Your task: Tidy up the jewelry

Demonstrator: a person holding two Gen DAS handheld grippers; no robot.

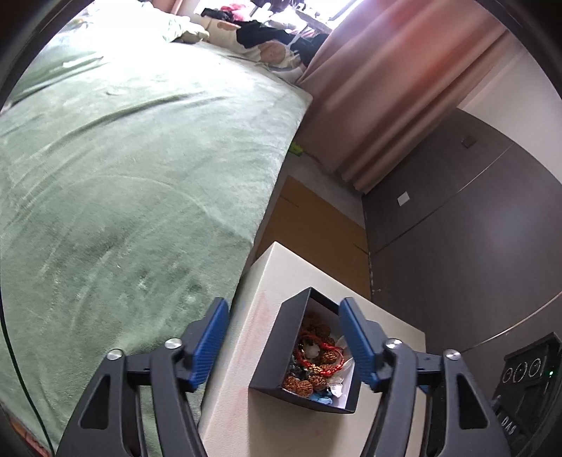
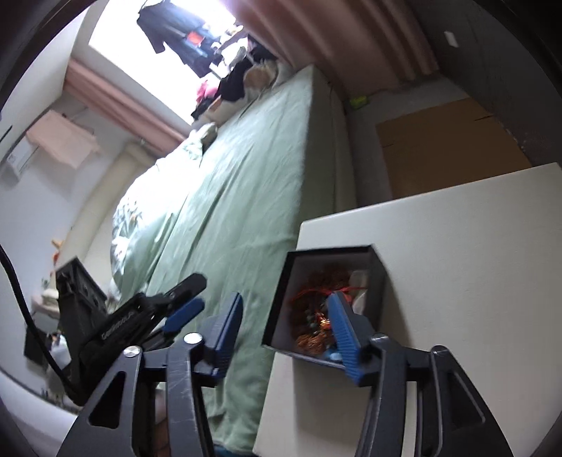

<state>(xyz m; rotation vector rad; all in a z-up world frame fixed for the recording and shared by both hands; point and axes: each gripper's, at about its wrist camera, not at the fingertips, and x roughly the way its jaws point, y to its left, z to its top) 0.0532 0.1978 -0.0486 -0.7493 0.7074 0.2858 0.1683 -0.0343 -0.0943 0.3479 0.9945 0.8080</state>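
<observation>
A small black jewelry box (image 1: 277, 342) with a white inside stands open on a white table (image 1: 267, 281). It holds a tangle of brown bead bracelets and red cords (image 1: 316, 355). My left gripper (image 1: 282, 316) is open and empty, above the box. In the right wrist view the same box (image 2: 281, 298) with the jewelry (image 2: 316, 316) sits on the table (image 2: 456, 246). My right gripper (image 2: 286, 306) is open and empty, its right finger over the box. The left gripper also shows in the right wrist view (image 2: 184, 298), left of the box.
A bed with a green blanket (image 1: 123, 175) lies left of the table. A flat cardboard sheet (image 1: 312, 218) lies on the floor beyond the table. Pink curtains (image 1: 404, 88) and dark wardrobe doors (image 1: 474, 228) stand to the right. Clothes (image 1: 260, 31) are piled at the bed's far end.
</observation>
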